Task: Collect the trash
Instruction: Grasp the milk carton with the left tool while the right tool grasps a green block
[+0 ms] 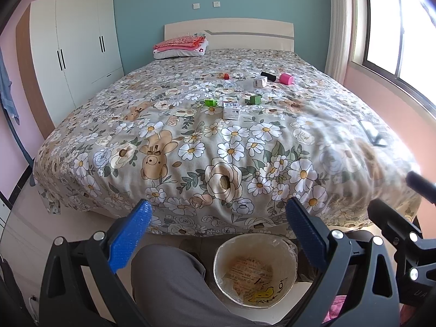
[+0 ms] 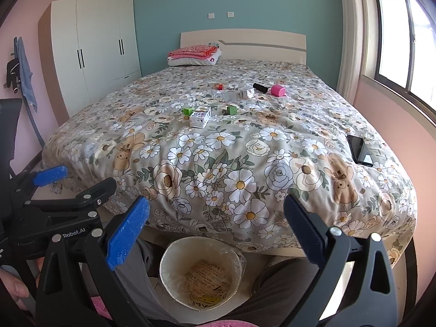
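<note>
Left gripper [image 1: 218, 234] and right gripper [image 2: 216, 231] both spread apart, empty, above the bin [image 2: 166, 261]; boxes [image 2: 200, 118] on bed [image 2: 245, 163].

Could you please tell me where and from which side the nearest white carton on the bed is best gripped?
The white carton lies flat on the quilt, a short end facing the foot of the bed. I would bring the open right tongs down from above and close across its two long sides, which look narrow enough to span. The green block sits close on its left, so come in centred.
</note>
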Motion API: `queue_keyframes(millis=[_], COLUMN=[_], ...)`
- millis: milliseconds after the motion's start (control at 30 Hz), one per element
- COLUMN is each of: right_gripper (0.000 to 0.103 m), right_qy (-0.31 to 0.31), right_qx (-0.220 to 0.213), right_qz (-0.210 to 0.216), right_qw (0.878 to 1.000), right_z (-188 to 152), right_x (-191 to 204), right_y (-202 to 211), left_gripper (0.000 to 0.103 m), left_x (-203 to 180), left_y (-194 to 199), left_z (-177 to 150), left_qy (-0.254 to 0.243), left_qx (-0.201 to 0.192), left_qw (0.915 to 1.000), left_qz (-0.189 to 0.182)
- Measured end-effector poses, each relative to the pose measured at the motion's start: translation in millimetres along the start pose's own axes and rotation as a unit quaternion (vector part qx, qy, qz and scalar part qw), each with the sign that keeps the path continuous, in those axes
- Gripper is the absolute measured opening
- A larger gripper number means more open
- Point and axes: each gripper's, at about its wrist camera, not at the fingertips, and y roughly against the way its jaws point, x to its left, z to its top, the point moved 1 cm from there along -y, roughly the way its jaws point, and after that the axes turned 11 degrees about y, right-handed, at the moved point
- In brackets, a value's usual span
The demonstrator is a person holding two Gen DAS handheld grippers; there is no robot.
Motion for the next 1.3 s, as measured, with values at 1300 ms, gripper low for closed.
queue_keyframes(millis=[1300], right_gripper=[0.096], right_qy=[0.086], right_qx=[0.055], right_qz=[0.136], right_qw=[0.985], right_z=[181], right_x=[-128], right_y=[-375], left_gripper=[0.100], left_x=[-61], left_y=[-292], left_z=[168], left_qy=[0.048], left_qx=[0.064], left_qw=[0.9962], left_qz=[-0.035])
